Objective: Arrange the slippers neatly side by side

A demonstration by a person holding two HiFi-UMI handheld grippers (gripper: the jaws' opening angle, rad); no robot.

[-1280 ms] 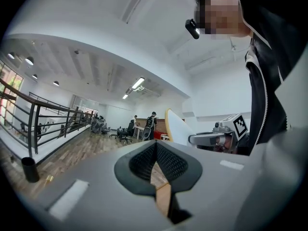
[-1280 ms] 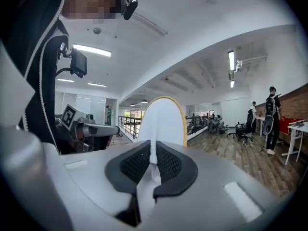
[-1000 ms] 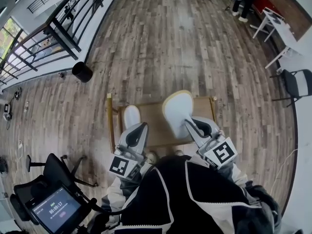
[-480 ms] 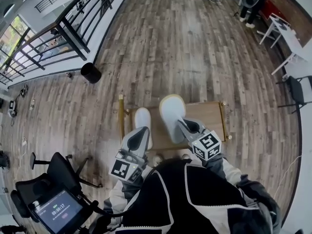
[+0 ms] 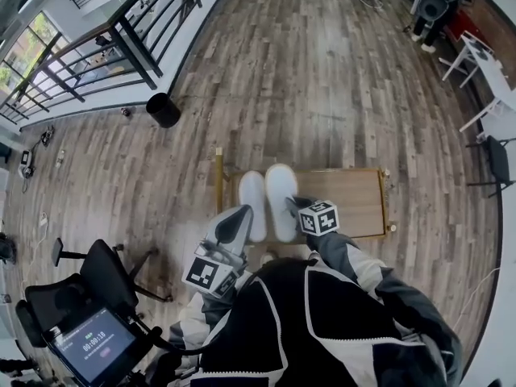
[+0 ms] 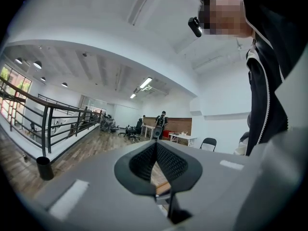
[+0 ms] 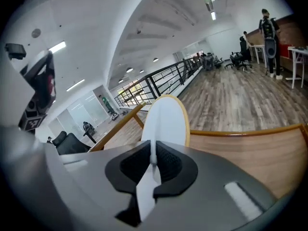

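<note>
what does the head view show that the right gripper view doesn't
Only the head view: the left slipper lying beside the right slipper, and the black bin on the floor. Only the right gripper view: the right gripper, its jaws shut on the right slipper's thin white edge. Both: the right slipper, the wooden table and the railing.

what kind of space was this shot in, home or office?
Probably an open-plan office or lab on an upper level, not a home: wood-plank floor, a black railing along the floor's edge, an office chair and white desks.
</note>
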